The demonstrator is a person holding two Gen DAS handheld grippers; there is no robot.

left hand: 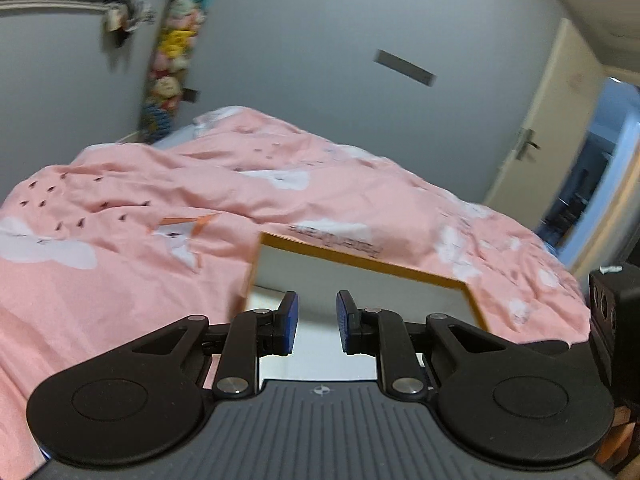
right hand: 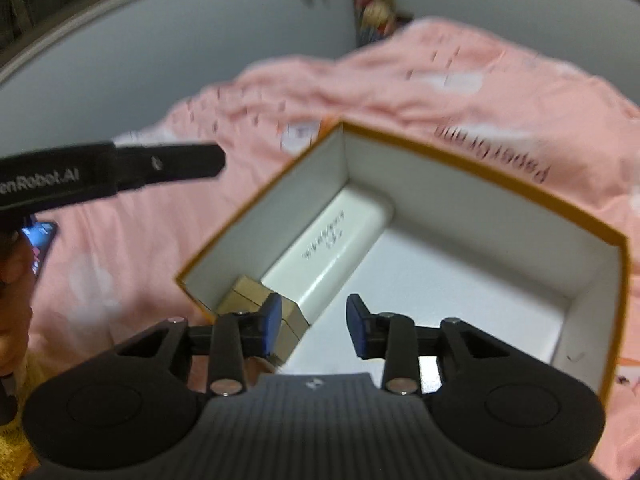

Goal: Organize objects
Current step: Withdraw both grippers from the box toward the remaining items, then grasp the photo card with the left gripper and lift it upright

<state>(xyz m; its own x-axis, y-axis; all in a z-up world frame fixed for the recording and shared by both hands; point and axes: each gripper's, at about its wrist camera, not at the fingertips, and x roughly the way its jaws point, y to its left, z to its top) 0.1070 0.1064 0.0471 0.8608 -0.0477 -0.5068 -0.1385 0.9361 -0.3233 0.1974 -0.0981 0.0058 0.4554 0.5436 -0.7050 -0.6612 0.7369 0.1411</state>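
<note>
An open orange-edged box with white inside walls (right hand: 500,184) lies on a pink bedspread (right hand: 140,240). Inside it, along the left wall, lie a long white case with small print (right hand: 332,248) and a tan cardboard block (right hand: 248,296). My right gripper (right hand: 314,330) is open and empty, hovering over the near part of the box. My left gripper (left hand: 318,322) is open and empty, just above the same box (left hand: 360,268), whose contents are hidden in that view. The left gripper's body also shows in the right wrist view (right hand: 112,174).
The bed's pink cover with white clouds (left hand: 140,208) fills the scene. A grey wall (left hand: 320,60) stands behind it, with a column of plush toys (left hand: 172,60). A door (left hand: 548,128) stands open at right. A phone screen (right hand: 40,240) shows at left.
</note>
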